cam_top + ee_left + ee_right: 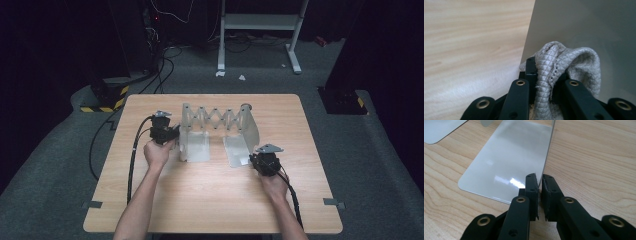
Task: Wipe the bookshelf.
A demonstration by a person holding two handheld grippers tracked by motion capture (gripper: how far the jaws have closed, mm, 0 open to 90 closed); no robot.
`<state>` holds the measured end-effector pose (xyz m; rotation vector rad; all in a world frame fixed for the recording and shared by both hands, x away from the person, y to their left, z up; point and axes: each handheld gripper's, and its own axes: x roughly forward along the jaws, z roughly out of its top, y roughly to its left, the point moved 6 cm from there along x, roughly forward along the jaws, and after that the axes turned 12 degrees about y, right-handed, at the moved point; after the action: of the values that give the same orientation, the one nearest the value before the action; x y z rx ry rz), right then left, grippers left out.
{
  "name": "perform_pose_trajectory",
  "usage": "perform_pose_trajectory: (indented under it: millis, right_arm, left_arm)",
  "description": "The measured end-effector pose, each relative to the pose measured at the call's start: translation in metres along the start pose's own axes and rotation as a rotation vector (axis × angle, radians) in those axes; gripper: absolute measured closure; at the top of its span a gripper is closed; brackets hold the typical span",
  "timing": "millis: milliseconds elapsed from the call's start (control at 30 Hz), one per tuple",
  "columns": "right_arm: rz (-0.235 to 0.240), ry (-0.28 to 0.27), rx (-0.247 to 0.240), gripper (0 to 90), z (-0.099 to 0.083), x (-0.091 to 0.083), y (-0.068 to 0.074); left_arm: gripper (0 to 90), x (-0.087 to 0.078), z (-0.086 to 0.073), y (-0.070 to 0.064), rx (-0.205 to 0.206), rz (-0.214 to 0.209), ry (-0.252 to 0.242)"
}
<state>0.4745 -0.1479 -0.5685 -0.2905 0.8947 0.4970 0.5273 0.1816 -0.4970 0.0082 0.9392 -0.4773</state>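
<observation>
Slippage is the risk at the left gripper [172,134]: it pinches a grey cloth [564,65] against the rack's left plate [194,146] on the surface [210,200]; a tug could free it. Right gripper [256,159] clamps the right plate's edge [546,157], which could tip. The cloth's full extent is hidden.

I see open bench [210,200] all along the near side, so both hands can pass freely there. The expanding metal rack [218,120] stands across the middle with its two upright end plates, blocking the way straight forward. Between its left base plate [196,148] and right base plate [237,151] a narrow strip of bare wood stays open.
</observation>
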Motion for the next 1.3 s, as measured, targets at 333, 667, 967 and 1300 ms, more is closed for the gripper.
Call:
perform_pose_trajectory:
  millis: [333, 667, 967, 1300]
  right_arm:
    - [-0.001, 0.000, -0.003, 83.9, 0.000, 0.000, 0.000]
    - [-0.001, 0.000, -0.005, 83.8, 0.000, 0.000, 0.000]
    - [0.006, 0.001, -0.003, 83.7, 0.000, 0.000, 0.000]
    - [0.008, 0.001, 0.000, 83.7, 0.000, 0.000, 0.000]
  left_arm:
    - [80.4, -0.044, 0.032, -0.011, 0.046, 0.017, -0.142]
    - [80.2, -0.027, 0.058, 0.003, 0.011, 0.014, -0.133]
    - [80.3, 0.009, 0.040, 0.013, -0.009, 0.024, -0.038]
    - [80.4, 0.038, 0.013, 0.017, -0.016, 0.030, 0.034]
